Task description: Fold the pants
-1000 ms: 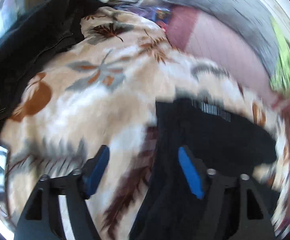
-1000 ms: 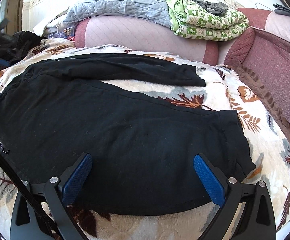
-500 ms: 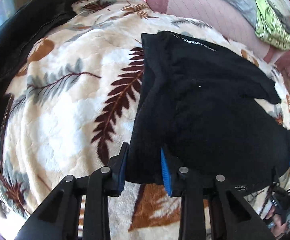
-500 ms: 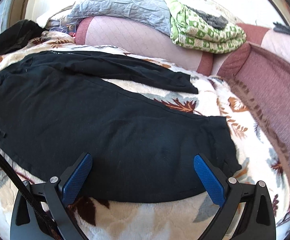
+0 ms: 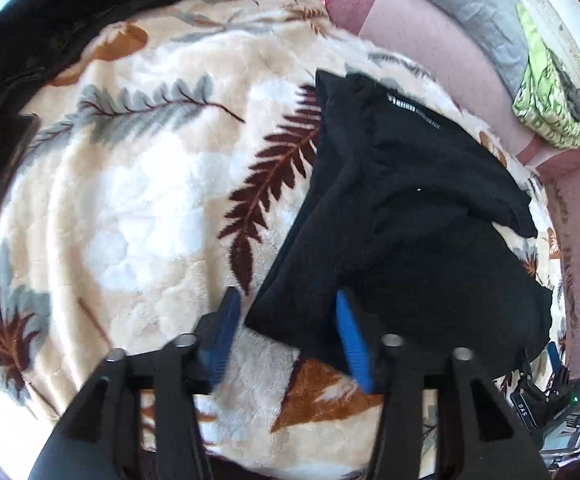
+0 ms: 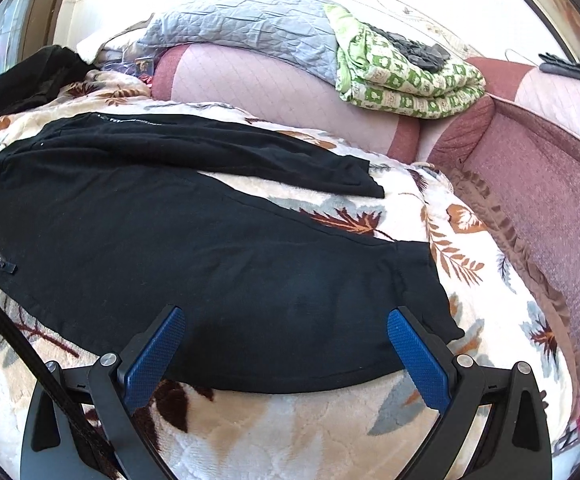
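While your left gripper [image 5: 286, 320] points steeply down at the bed, its jaws are opening, and a corner of the black pants [image 5: 410, 220] lies between the two blue pads [image 5: 350, 336]. That corner looks loose rather than pinched; the left pad stands clear of the cloth, and motion blur hides whether the right pad touches it.

You have the pants spread across a cream fleece blanket [image 5: 138, 208] printed with brown, rust and grey leaves. Seen from the right wrist, the pants [image 6: 194, 256] lie flat with the two legs fanned apart, blanket [image 6: 462, 248] showing between them. The nearer leg ends at a hem just ahead of your right gripper [image 6: 286, 348], whose jaws are spread wide with nothing pinched; the leg's lower edge lies between its fingers.

Behind the bed runs a pink quilted sofa back [image 6: 274, 92], with a grey quilt [image 6: 250, 28] and a folded green patterned blanket [image 6: 406, 80] resting on top. Another dark garment [image 5: 50, 20] is heaped at the far left edge of the bed.
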A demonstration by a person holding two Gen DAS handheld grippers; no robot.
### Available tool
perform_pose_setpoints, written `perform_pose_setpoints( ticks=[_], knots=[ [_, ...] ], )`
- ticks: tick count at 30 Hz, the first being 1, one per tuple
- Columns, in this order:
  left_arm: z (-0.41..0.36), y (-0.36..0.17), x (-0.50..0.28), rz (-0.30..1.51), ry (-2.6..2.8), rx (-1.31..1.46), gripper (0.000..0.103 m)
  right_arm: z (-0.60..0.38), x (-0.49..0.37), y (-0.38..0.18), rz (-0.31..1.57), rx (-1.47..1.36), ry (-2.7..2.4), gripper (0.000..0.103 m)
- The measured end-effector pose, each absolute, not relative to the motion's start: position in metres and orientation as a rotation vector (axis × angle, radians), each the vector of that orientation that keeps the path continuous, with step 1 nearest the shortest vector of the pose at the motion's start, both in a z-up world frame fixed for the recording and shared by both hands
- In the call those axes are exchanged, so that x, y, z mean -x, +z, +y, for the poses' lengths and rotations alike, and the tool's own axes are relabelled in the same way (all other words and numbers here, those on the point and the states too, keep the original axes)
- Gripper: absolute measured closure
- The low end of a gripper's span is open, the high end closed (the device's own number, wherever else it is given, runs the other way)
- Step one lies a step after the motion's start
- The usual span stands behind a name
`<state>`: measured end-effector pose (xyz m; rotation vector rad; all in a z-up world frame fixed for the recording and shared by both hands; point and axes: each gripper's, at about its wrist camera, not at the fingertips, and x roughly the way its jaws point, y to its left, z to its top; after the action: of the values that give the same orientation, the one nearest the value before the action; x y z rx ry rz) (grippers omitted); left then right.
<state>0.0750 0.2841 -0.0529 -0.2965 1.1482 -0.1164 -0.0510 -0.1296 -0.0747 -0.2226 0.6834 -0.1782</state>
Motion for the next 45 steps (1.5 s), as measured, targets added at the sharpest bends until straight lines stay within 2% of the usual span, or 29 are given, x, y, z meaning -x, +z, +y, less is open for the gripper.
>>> perform_pose_setpoints(
  ticks=[5,8,16,18,20,25,29,34,38,39,41,45],
  knots=[
    [0.292,-0.035,-0.053,1.096,-0.051,0.232,0.046,-0.134,0.05,-0.074,0.689,0.199,-0.193,0.0],
    [0.292,-0.026,-0.041,1.065,-0.01,0.222,0.038,-0.135,0.052,-0.07,0.669,0.19,-0.195,0.0],
    [0.235,0.001,-0.025,0.985,-0.049,0.141,0.038,-0.135,0.052,-0.07,0.666,0.192,-0.197,0.0],
    [0.215,0.007,-0.022,0.962,-0.074,0.115,0.035,-0.133,0.052,-0.072,0.669,0.202,-0.192,0.0],
    [0.192,0.007,-0.02,0.944,-0.102,0.088,0.026,-0.131,0.051,-0.074,0.673,0.213,-0.192,0.0],
    [0.149,-0.01,-0.016,0.974,-0.129,0.045,0.026,-0.127,0.057,-0.066,0.621,0.221,-0.192,0.0],
    [0.146,-0.014,-0.014,0.985,-0.122,0.108,0.026,-0.127,0.052,-0.047,0.599,0.146,-0.108,0.0],
    [0.157,0.004,-0.021,0.977,-0.112,0.134,0.026,-0.147,0.006,-0.061,0.776,-0.026,0.07,0.0],
    [0.17,0.03,-0.036,0.96,-0.125,0.085,0.024,-0.2,-0.016,-0.091,0.92,-0.06,-0.092,0.004],
    [0.173,0.034,-0.042,0.959,-0.131,0.073,0.023,-0.214,-0.015,-0.084,0.915,-0.136,-0.071,0.009],
    [0.178,0.041,-0.063,0.962,-0.145,0.04,0.02,-0.227,-0.014,-0.063,0.904,-0.196,-0.041,0.009],
    [0.177,0.04,-0.119,0.994,-0.183,0.009,0.02,-0.235,-0.032,-0.023,0.846,-0.117,0.036,0.009]
  ],
)
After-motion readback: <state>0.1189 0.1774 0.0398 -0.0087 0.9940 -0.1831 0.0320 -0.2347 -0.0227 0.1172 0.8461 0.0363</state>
